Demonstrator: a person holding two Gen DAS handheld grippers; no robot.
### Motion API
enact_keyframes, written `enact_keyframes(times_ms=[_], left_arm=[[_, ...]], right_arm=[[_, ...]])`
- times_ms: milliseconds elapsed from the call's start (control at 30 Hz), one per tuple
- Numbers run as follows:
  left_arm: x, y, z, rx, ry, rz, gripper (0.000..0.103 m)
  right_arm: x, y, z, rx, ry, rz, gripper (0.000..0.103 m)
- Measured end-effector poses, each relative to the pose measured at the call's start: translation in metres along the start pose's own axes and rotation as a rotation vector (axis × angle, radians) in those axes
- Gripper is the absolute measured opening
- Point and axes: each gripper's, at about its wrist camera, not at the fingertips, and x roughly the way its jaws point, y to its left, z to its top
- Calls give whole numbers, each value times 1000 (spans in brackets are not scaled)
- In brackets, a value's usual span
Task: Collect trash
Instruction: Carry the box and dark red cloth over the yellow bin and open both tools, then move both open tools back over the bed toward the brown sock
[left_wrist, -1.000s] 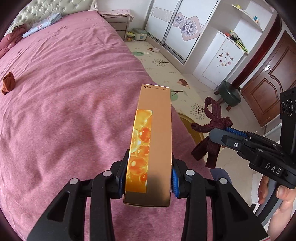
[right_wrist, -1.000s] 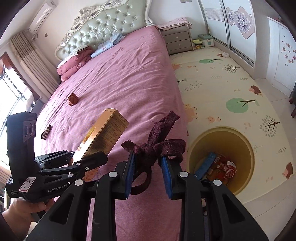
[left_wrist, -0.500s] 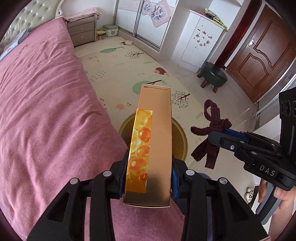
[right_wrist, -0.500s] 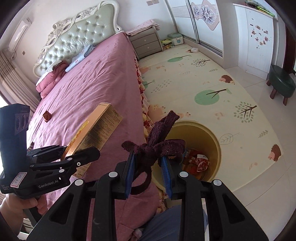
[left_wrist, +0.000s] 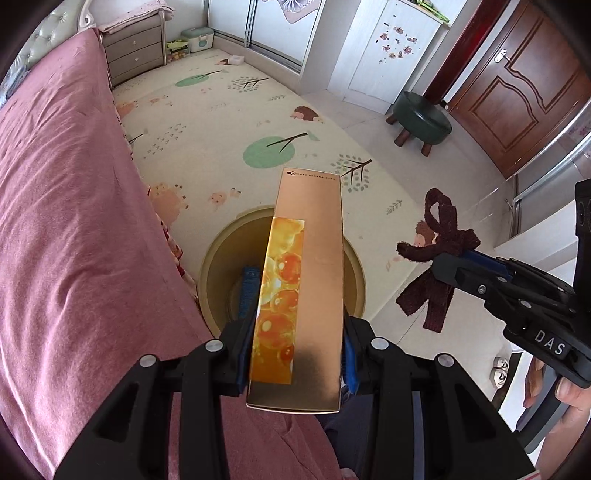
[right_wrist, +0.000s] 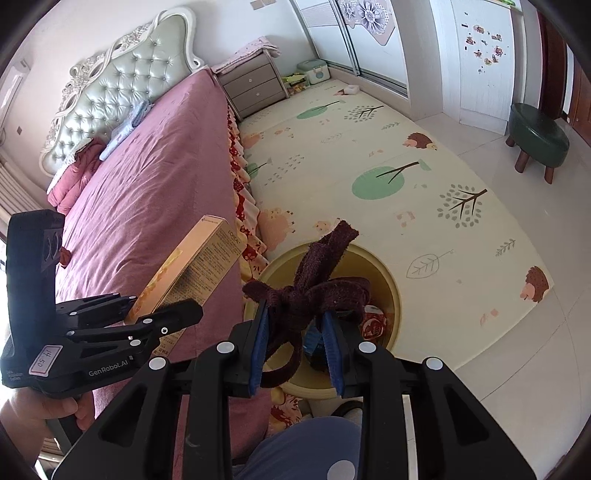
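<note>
My left gripper (left_wrist: 295, 325) is shut on a long gold carton (left_wrist: 306, 266) with an orange bubble strip, held over the round yellow bin (left_wrist: 354, 266) on the floor beside the bed. The same carton (right_wrist: 192, 269) shows at the left of the right wrist view, clamped in the left gripper (right_wrist: 173, 314). My right gripper (right_wrist: 295, 321) is shut on a knotted dark maroon cloth bow (right_wrist: 314, 288), which hangs over the bin (right_wrist: 391, 295). The bow (left_wrist: 439, 251) dangles from the right gripper (left_wrist: 448, 260) to the right of the carton. Inside the bin lie a blue pack and red wrappers.
A bed with a pink cover (left_wrist: 66, 206) fills the left side, its edge next to the bin. A patterned play mat (right_wrist: 369, 177) covers the floor. A green stool (right_wrist: 535, 136), wardrobe doors, a nightstand (right_wrist: 255, 85) and a brown door (left_wrist: 517, 81) stand farther off.
Both grippers swung off the bed toward the floor, still holding the carton and the bow. The yellow bin now lies directly under them and looks closer.
</note>
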Motion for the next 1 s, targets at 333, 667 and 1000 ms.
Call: enact_keyframes(times_ms=[333, 667, 1000], left_arm=[[21, -4, 14, 25, 44, -4, 38], [20, -5, 23, 8, 58, -6, 75], [8, 4, 17, -16, 33, 24, 86]], right_arm=[[10, -9, 7, 3, 14, -9, 28], [11, -12, 10, -1, 27, -32, 52], [6, -10, 7, 2, 18, -49, 56]])
